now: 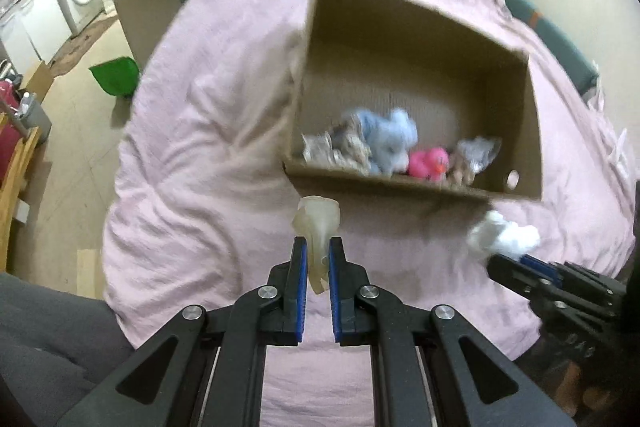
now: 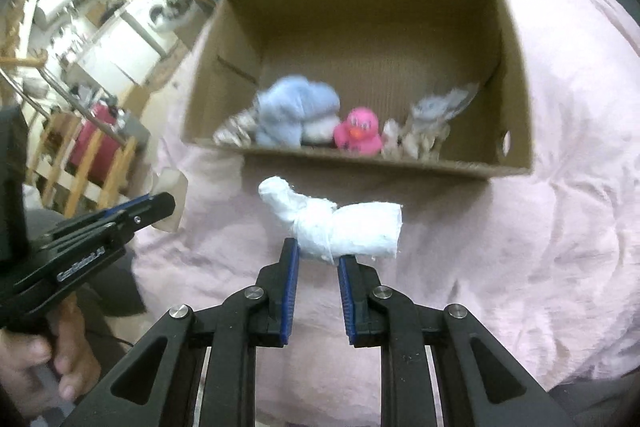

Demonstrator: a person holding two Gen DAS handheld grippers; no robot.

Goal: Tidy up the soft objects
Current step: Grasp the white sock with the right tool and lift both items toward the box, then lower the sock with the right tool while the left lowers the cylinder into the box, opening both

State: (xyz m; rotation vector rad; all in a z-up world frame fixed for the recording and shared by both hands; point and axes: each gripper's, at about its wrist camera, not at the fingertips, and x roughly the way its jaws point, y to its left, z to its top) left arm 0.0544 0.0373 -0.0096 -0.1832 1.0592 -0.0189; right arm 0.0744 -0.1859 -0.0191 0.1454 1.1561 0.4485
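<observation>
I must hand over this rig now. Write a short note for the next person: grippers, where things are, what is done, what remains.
Left gripper: shut on a translucent soft piece, held short of the cardboard box.
Right gripper: shut on a white knotted cloth bundle, also short of the box.
Done: blue plush, pink duck and some pale crumpled items lie in the box on the pink bedding.
Left: put both held items in the box.

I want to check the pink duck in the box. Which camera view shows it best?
The right wrist view shows the pink duck best: it faces the camera, eyes and orange beak visible, near the front wall of the cardboard box. In the left wrist view the duck is smaller, blurred and partly hidden behind the box's front edge.
</observation>
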